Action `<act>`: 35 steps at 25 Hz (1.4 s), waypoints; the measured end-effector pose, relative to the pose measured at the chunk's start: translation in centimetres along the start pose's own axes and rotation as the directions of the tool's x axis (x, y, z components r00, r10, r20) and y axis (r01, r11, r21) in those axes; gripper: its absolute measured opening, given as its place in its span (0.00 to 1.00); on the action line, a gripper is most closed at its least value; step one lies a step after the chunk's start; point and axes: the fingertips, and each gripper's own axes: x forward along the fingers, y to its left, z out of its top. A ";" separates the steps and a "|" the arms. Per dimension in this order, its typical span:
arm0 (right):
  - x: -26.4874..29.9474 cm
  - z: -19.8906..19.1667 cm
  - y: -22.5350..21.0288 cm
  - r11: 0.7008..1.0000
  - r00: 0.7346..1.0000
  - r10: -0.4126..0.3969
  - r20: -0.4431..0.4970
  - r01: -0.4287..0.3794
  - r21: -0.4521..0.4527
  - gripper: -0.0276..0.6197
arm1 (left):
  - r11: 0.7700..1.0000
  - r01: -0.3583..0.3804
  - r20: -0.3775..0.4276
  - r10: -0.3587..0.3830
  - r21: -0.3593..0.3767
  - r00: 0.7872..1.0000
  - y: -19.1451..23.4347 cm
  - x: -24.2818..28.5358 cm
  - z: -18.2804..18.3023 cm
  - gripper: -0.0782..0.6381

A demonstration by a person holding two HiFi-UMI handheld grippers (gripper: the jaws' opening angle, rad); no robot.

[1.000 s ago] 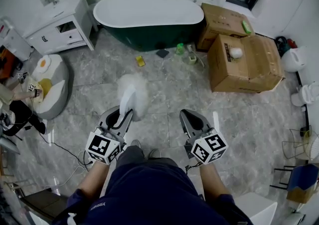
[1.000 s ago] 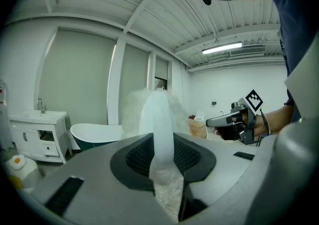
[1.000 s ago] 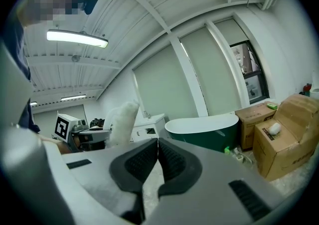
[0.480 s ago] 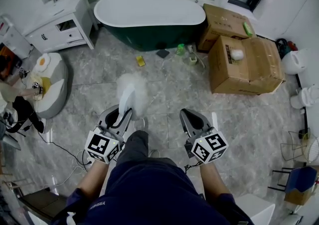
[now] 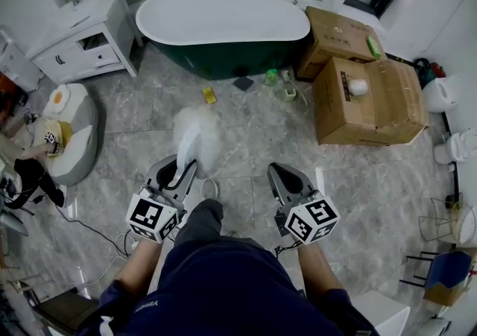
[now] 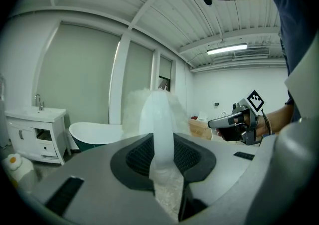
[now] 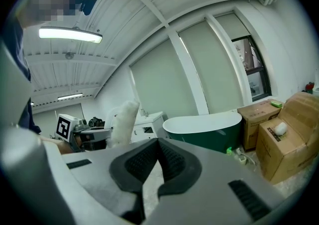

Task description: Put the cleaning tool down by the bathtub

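Nearest the camera, the person's dark blue clothing (image 5: 223, 282) filled the bottom of the head view, with one knee pushed forward between the two forearms. The left gripper (image 5: 181, 168) had its jaws part-way closed, clamped on the flat white handle of a fluffy duster (image 5: 199, 135). In the left gripper view the handle stood upright between the ribbed pads (image 6: 137, 155), touching both. The duster's white pile rose just past the jaw tips, above the floor and well apart from the bathtub. The right gripper (image 5: 282, 175) was level with the left one and held nothing. Its own view showed the two pads pressed together at their tips with nothing between them.

Beyond the grippers lay a grey marbled tile floor (image 5: 246, 130). To the left a fried-egg cushion (image 5: 57, 96) rested on a grey beanbag (image 5: 78, 141). Farther on, close to the tub's foot, small things sat on the tiles: a yellow item (image 5: 210, 94), a dark square pad (image 5: 243, 82), a green bottle (image 5: 270, 75) and a pale bottle (image 5: 287, 89).

The bathtub (image 5: 223, 29), white inside and dark green outside, stood against the far wall. A white vanity cabinet (image 5: 78, 36) was to its left. Two cardboard boxes (image 5: 365, 103) stood to its right, the farther one touching the tub's end.
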 end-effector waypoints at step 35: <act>20.7 7.9 -4.9 0.996 0.997 -0.075 -0.023 0.076 0.036 0.05 | 0.996 0.094 -0.007 -0.094 -0.010 0.996 19.4 12.8 5.1 0.27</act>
